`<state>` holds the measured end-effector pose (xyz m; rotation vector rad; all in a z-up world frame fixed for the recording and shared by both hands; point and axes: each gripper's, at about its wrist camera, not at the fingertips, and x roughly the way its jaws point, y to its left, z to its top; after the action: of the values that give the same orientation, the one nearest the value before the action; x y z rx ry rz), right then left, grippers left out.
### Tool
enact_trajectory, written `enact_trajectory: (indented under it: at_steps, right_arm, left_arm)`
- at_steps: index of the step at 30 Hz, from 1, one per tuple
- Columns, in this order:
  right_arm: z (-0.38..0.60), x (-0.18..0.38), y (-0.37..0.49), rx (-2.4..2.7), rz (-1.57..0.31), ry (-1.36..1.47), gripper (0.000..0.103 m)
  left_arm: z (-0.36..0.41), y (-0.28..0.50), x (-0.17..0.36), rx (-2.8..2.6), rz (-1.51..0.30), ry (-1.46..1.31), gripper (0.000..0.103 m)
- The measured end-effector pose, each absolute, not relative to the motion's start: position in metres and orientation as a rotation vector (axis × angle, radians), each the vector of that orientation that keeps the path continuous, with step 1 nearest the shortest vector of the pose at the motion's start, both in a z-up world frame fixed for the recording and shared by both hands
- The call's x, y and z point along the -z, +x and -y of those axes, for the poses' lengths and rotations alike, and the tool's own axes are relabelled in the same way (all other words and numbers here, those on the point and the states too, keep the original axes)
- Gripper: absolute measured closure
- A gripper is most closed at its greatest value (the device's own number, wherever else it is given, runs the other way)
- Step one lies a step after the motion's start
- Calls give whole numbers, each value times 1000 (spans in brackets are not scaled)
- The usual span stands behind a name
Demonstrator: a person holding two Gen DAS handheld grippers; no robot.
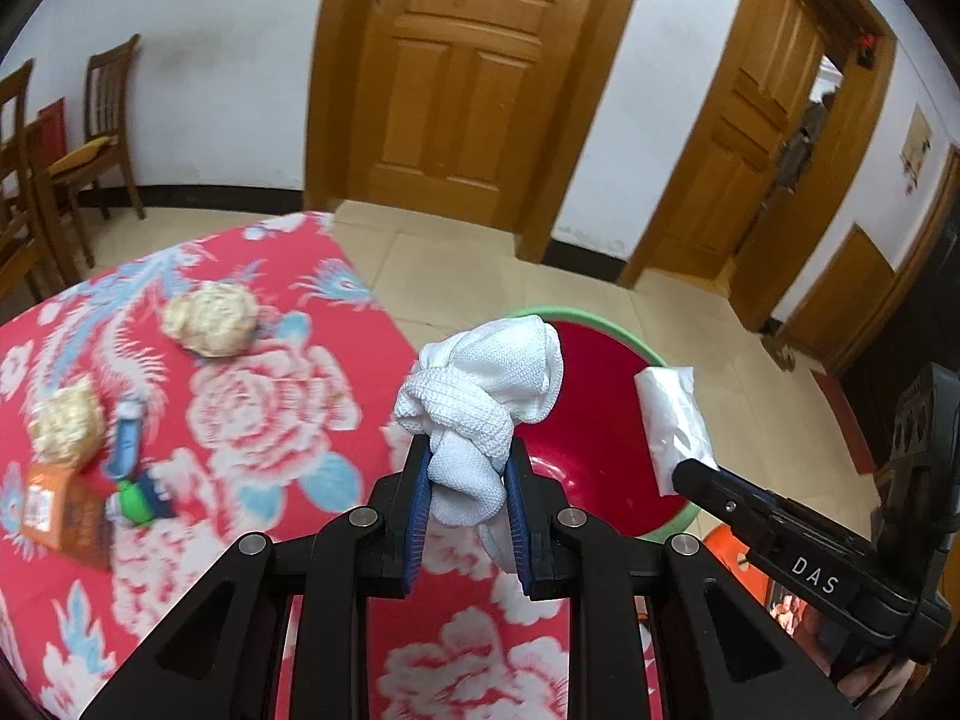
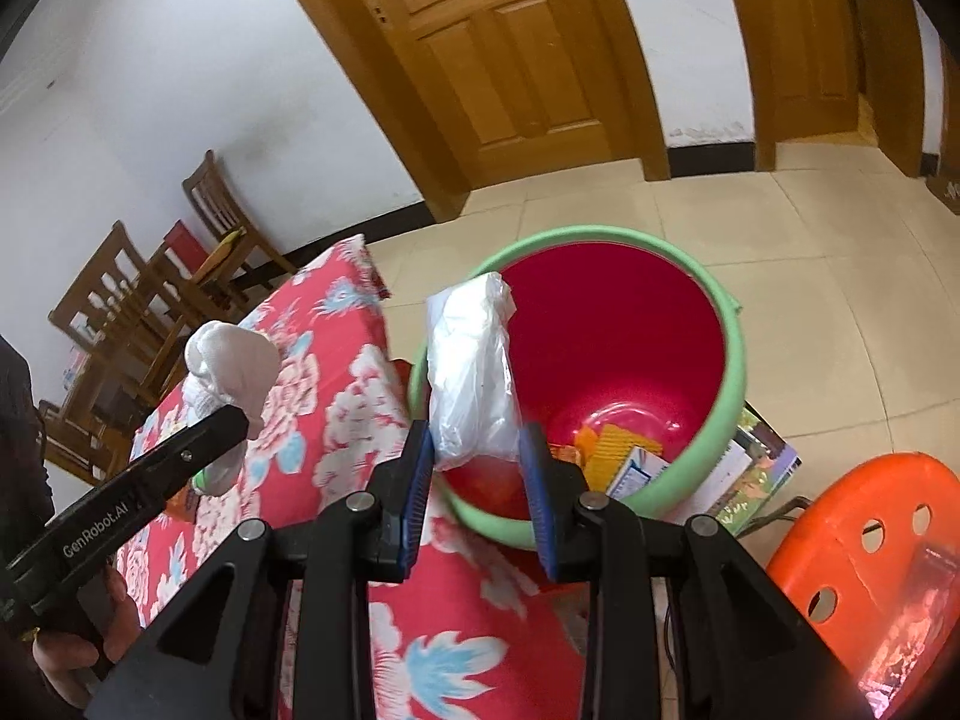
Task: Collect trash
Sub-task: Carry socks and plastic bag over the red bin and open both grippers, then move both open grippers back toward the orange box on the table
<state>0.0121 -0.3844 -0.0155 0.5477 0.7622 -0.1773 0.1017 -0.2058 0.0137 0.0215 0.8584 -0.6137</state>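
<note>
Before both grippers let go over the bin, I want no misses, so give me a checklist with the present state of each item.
1. Left gripper shut on the cloth: ok.
2. Right gripper shut on the plastic bag: ok.
3. Bin mouth open, with room inside: ok.
4. Plastic bag over the bin: ok, at its near rim.
5. Cloth over the bin: not ok; the right wrist view shows it above the table.
6. Table trash all collected: not ok, crumpled paper remains.

1. From the left wrist we look forward and down, close over the table, toward a door.
2. From the right wrist we look down, close above the bucket.
3. Both views share table, bucket and door.
</note>
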Motion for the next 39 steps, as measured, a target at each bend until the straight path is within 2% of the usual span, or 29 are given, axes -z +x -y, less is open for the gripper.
enact_trajectory:
  at_steps: [18,21,23,25,39]
  right_arm:
    - [425,49,14,264,-815,636,69]
    - [428,51,13,271,-817,645,66]
    - [430,52,13,272,-818,655,66]
    - [431,53,13,273,-818,660,66]
    - [424,42,10,265,-793,662,61]
  left_arm:
    - [274,116,24,696,-944,112,78]
    - [278,117,25,704,-945,115,73]
    - [277,117,25,702,-942,110,61]
    - [278,117,24,697,-936,107,56]
    - [255,115,9,656,-918,64,56]
